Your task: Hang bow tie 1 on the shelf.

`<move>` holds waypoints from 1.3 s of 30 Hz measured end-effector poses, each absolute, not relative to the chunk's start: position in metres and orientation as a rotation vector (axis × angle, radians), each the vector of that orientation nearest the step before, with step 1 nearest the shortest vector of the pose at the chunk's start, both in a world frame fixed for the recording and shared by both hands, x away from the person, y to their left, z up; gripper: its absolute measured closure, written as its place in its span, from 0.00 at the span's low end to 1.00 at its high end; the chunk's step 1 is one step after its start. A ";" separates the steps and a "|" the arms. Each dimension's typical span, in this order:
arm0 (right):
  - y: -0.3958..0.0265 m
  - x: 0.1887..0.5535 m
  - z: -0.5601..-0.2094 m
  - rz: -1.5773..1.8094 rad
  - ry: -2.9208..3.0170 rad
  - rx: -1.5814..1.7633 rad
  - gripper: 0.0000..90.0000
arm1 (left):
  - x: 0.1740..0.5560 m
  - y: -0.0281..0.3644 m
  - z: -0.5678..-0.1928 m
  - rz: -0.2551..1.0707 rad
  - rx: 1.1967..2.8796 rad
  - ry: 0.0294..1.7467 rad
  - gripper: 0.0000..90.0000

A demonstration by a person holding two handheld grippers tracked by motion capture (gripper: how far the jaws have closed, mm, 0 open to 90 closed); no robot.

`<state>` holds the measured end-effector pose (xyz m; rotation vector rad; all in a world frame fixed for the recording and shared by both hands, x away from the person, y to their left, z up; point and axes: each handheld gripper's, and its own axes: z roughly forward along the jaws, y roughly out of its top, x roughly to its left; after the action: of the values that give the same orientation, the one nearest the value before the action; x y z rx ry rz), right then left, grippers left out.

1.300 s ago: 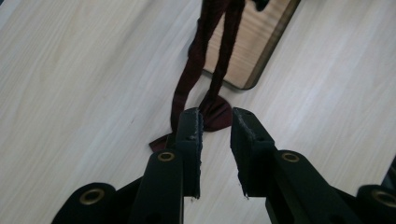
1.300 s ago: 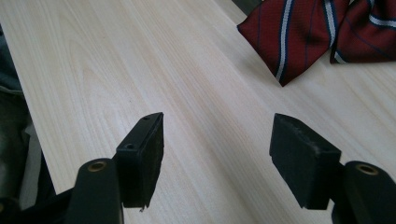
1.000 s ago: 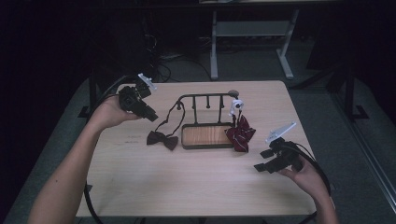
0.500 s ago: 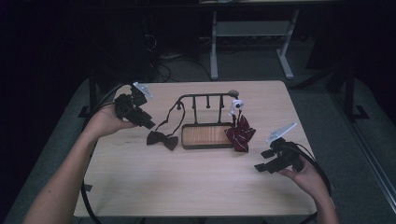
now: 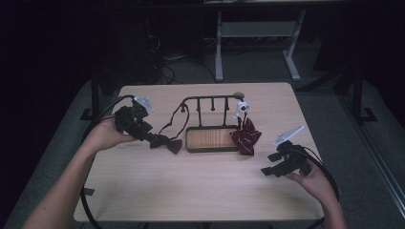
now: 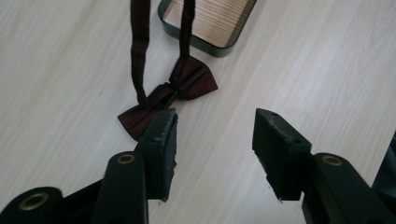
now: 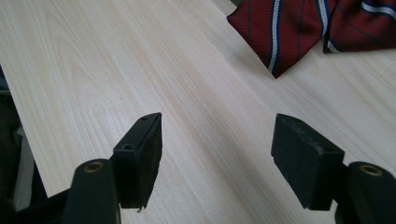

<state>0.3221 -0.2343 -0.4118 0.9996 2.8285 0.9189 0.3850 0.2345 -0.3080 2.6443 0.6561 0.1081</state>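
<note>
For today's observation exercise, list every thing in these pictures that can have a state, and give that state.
left gripper: open, jaws just been opening, nothing between them, beside the bow tie.
right gripper: open, over bare table.
dark bow tie: flat on the table, strap running up to the rack.
striped bow tie: hanging from the rack, touching the table.
rack: upright.

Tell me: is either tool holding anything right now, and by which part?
Nothing is held. The left tool has just been opening, with bare table between its jaws beside the dark bow tie. The right tool is open too.

The wooden table (image 5: 200, 191) carries a dark bow tie (image 5: 165, 142), 1 rack (image 5: 212, 138) and a striped tie (image 5: 246, 138).
</note>
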 end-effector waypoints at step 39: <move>-0.234 0.321 -0.415 0.900 2.835 1.017 0.36 | 0.346 0.256 -0.347 0.129 2.605 0.651 0.44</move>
<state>0.3213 -0.2336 -0.4152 1.0170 2.8350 0.9001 0.3461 0.2556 -0.3468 2.6046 0.6508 0.1289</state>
